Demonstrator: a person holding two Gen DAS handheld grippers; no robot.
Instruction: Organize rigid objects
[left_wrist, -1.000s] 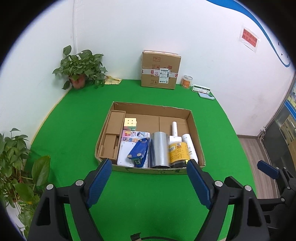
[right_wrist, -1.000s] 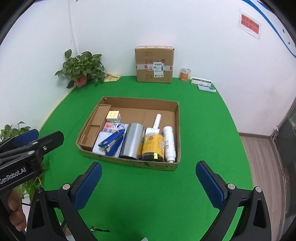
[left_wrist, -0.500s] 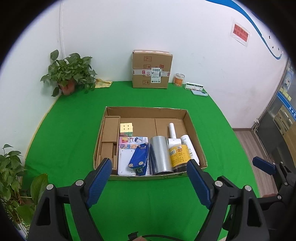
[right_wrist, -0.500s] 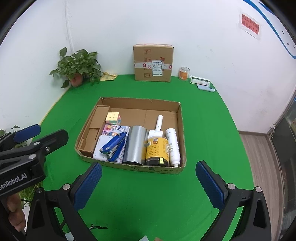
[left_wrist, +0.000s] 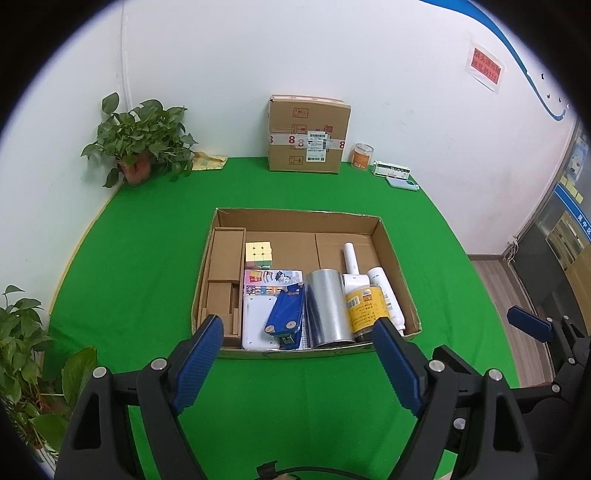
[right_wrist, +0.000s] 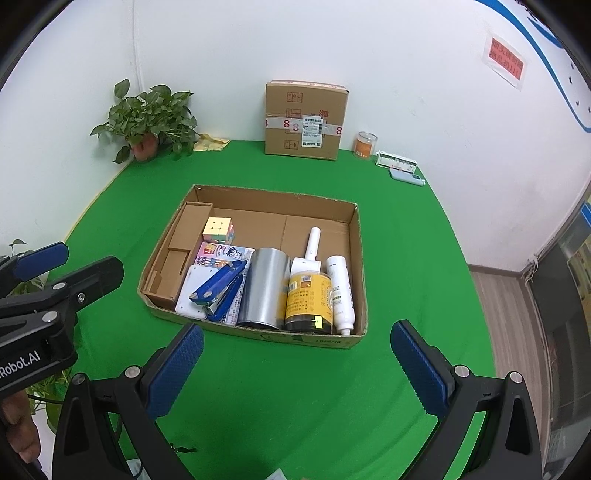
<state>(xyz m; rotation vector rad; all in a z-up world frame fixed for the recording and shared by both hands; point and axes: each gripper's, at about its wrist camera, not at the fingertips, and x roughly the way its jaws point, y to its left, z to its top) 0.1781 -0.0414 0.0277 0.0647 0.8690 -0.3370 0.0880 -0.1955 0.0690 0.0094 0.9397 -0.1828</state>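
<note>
An open cardboard tray (left_wrist: 295, 216) (right_wrist: 280, 197) lies on the green cloth. In it are a pastel puzzle cube (left_wrist: 258, 254) (right_wrist: 218, 229), a blue stapler (left_wrist: 286, 314) (right_wrist: 218, 287) on a white card, a silver cylinder (left_wrist: 328, 308) (right_wrist: 264, 288), a yellow-labelled jar (left_wrist: 365, 308) (right_wrist: 308, 301), a white bottle (left_wrist: 386, 295) (right_wrist: 340, 290) and a white roller handle (left_wrist: 350, 258) (right_wrist: 313, 240). My left gripper (left_wrist: 297, 356) stands open just in front of the tray, nothing between its fingers. My right gripper (right_wrist: 295, 363) is open too, near the tray's front edge.
A taped carton (left_wrist: 308, 138) stands by the back wall, with an orange jar (left_wrist: 362, 156) and a small white box (left_wrist: 391, 170) to its right. Potted plants (left_wrist: 138, 142) (left_wrist: 26, 354) sit at the back left and near left. Bare floor (right_wrist: 509, 332) lies right of the cloth.
Both grippers have drifted sideways, so the tray has shifted in both views and looks squarer in the left one. The jaws have kept their width. Nothing in the tray has moved.
</note>
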